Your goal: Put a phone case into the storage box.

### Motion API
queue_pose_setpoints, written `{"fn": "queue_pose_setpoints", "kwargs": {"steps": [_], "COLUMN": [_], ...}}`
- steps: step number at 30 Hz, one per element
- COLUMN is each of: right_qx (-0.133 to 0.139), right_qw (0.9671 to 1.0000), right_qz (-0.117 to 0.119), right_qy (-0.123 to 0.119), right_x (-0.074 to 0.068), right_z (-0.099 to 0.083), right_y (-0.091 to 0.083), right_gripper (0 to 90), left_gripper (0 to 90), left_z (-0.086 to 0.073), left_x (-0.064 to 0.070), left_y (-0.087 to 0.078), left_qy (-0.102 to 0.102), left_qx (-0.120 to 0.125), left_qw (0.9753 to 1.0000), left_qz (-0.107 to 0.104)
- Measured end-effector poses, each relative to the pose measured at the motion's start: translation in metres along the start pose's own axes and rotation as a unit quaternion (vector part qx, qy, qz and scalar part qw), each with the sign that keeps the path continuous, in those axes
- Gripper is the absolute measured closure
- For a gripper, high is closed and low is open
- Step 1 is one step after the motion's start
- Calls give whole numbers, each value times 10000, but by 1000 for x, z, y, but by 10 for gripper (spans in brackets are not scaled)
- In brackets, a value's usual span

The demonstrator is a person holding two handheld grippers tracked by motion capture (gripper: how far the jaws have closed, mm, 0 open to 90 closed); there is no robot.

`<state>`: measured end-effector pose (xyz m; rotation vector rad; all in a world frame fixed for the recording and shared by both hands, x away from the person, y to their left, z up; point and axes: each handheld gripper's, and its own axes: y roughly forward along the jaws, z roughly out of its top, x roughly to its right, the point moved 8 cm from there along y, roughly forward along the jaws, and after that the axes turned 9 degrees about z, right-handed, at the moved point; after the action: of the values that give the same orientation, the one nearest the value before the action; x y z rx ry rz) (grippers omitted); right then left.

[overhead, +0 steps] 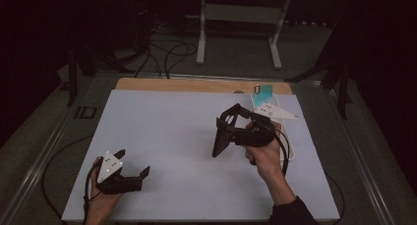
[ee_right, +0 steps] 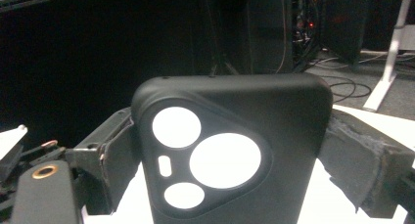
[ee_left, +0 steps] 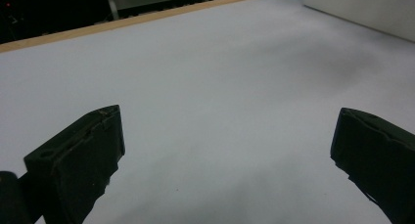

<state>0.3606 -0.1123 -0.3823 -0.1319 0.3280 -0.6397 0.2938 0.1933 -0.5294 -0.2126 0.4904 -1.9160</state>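
Note:
A black phone case [ee_right: 274, 116] with round camera cutouts stands upright between my right gripper's jaws, which press on its two sides. From above, the case [overhead: 220, 139] hangs down from the right gripper [overhead: 227, 126], held above the white mat right of centre. My left gripper [overhead: 133, 162] rests low at the mat's front left. Its jaws stand wide apart over bare mat, so the left gripper [ee_left: 227, 121] is open with nothing in it.
A white mat [overhead: 172, 122] covers the wooden table [overhead: 196, 85]. A white tray [overhead: 291, 145] lies under the right hand, and a teal object [overhead: 264, 91] sits at the far edge. Beyond the table, cables and a white stand [overhead: 241, 14] are on the floor.

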Motion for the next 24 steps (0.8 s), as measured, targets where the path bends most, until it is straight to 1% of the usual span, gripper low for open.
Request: {"fn": "queue_pose_setpoints", "kwargs": {"steps": [13,24], "right_qx": [48,69], "right_qw": [9997,9986], "right_qz": [-250,-521], "right_qy": [-42,-28], "right_x": [20,42], "right_z": [15,24], "right_y": [-2,-4], "right_gripper": [140,140], "left_gripper": [1,1], "left_z": [0,2], "left_x": [-1,-3], "left_y": [-1,-3], "left_qy": [-17,-65], "left_qx": [-6,73], "left_qw": [10000,9999], "left_qz": [38,97]}}
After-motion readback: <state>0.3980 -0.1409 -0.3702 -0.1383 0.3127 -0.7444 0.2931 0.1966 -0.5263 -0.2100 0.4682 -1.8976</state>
